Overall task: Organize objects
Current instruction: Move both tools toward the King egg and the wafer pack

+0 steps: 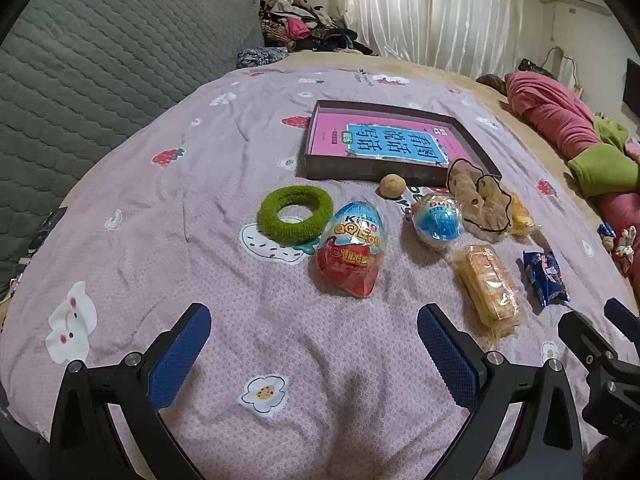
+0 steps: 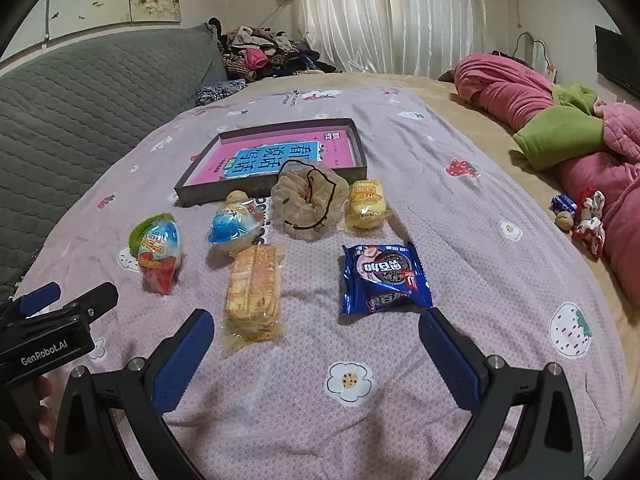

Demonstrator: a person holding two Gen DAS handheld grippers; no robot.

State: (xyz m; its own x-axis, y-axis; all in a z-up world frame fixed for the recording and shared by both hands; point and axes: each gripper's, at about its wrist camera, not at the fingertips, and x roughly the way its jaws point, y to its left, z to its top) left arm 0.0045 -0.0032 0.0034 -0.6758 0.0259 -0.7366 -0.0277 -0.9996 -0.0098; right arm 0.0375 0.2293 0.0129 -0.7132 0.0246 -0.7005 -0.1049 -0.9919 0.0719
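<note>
A dark shallow box point(image 1: 320, 168) point(image 2: 200, 196) holding a pink and blue book lies on the purple bedspread. In front of it lie a green scrunchie point(image 1: 295, 216), a red-and-blue egg toy point(image 1: 352, 252) point(image 2: 160, 256), a second blue egg point(image 1: 438, 220) point(image 2: 234, 226), a walnut point(image 1: 392, 186), a beige scrunchie point(image 1: 480, 200) point(image 2: 308, 200), a yellow snack point(image 2: 365, 204), an orange cracker pack point(image 1: 490, 286) point(image 2: 252, 286) and a blue cookie packet point(image 1: 546, 276) point(image 2: 384, 278). My left gripper point(image 1: 314, 332) is open, just short of the red egg. My right gripper point(image 2: 316, 334) is open, between cracker pack and cookie packet.
A grey quilted headboard point(image 1: 100, 72) runs along the left. Pink and green bedding point(image 2: 560, 136) is heaped on the right, with a walnut point(image 2: 564, 222) and small items beside it. A clothes pile point(image 2: 264, 56) and white curtains stand at the back.
</note>
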